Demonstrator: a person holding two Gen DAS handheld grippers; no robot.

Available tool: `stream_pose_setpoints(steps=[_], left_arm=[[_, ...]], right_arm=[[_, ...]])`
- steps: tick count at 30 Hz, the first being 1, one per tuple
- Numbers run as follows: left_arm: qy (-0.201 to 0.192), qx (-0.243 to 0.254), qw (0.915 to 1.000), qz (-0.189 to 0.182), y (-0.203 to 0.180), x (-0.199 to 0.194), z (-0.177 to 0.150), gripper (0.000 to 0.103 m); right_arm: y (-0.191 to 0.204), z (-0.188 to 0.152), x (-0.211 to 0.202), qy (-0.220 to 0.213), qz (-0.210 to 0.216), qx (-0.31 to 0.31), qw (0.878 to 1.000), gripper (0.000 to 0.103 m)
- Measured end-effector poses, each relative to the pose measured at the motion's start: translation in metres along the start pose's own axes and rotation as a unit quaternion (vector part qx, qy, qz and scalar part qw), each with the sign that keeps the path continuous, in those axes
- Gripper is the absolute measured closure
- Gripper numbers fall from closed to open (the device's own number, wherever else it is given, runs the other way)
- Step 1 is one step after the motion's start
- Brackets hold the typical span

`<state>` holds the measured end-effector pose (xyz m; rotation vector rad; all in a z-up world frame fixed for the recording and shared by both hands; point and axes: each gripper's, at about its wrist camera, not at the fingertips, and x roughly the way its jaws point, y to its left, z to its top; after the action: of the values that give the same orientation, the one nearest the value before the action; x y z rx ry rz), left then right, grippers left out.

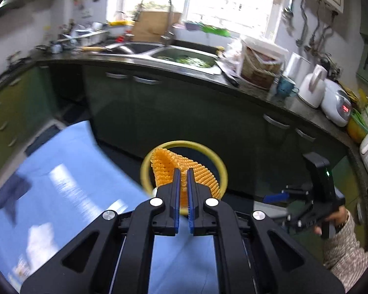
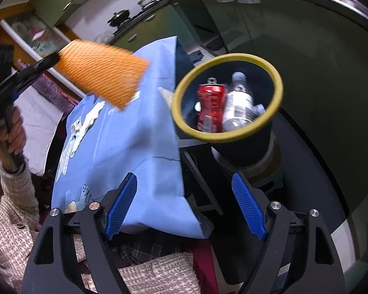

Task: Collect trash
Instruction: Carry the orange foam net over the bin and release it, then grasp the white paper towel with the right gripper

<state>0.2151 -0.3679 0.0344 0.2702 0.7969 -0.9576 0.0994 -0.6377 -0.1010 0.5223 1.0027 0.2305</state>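
Note:
My left gripper (image 1: 183,174) is shut on an orange foam net sleeve (image 1: 184,169) and holds it in the air in front of a dark trash bin with a yellow rim (image 1: 223,166). In the right wrist view the sleeve (image 2: 100,71) hangs from the left gripper (image 2: 55,58) up left of the bin (image 2: 277,83). A red soda can (image 2: 211,107) and a clear plastic bottle (image 2: 238,103) lie inside the bin. My right gripper (image 2: 184,203) is open and empty, below the bin and over the table's edge.
A table with a light blue cloth (image 2: 125,142) holds crumpled white paper (image 2: 83,125). Behind stands a green kitchen counter (image 1: 159,98) with a sink (image 1: 184,58), kettle (image 1: 311,88) and rice cooker (image 1: 336,105). The floor is dark.

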Motion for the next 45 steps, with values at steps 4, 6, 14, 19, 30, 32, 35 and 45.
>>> stream_pose_setpoints(steps=[4, 6, 14, 19, 30, 32, 35, 45], left_arm=[[0.038, 0.03, 0.9988, -0.008, -0.018, 0.068, 0.019, 0.098], [0.07, 0.034, 0.9969, -0.013, -0.024, 0.103, 0.026, 0.098], [0.134, 0.037, 0.9903, 0.007, -0.026, 0.201, 0.044, 0.081], [0.127, 0.021, 0.9914, 0.026, -0.009, 0.205, 0.044, 0.038], [-0.046, -0.048, 0.9971, 0.039, 0.056, 0.014, -0.032, 0.029], [-0.08, -0.067, 0.9927, 0.06, 0.076, -0.025, -0.057, 0.028], [-0.131, -0.09, 0.981, 0.111, 0.108, -0.083, -0.098, 0.025], [-0.238, -0.224, 0.907, 0.266, 0.222, -0.216, -0.233, 0.019]], right_arm=[[-0.018, -0.005, -0.001, 0.002, 0.001, 0.022, 1.0, 0.024], [-0.027, -0.009, -0.001, 0.005, 0.0, 0.032, 0.999, 0.024], [-0.048, -0.019, -0.001, 0.009, -0.001, 0.06, 0.998, 0.024], [-0.04, -0.018, -0.001, 0.007, 0.0, 0.057, 0.998, 0.024], [0.023, 0.001, 0.026, 0.038, 0.006, -0.013, 0.999, 0.022], [0.049, 0.009, 0.038, 0.051, 0.009, -0.04, 0.998, 0.022], [0.096, 0.021, 0.062, 0.075, 0.015, -0.089, 0.993, 0.022], [0.29, 0.064, 0.192, 0.15, 0.039, -0.25, 0.956, 0.021]])
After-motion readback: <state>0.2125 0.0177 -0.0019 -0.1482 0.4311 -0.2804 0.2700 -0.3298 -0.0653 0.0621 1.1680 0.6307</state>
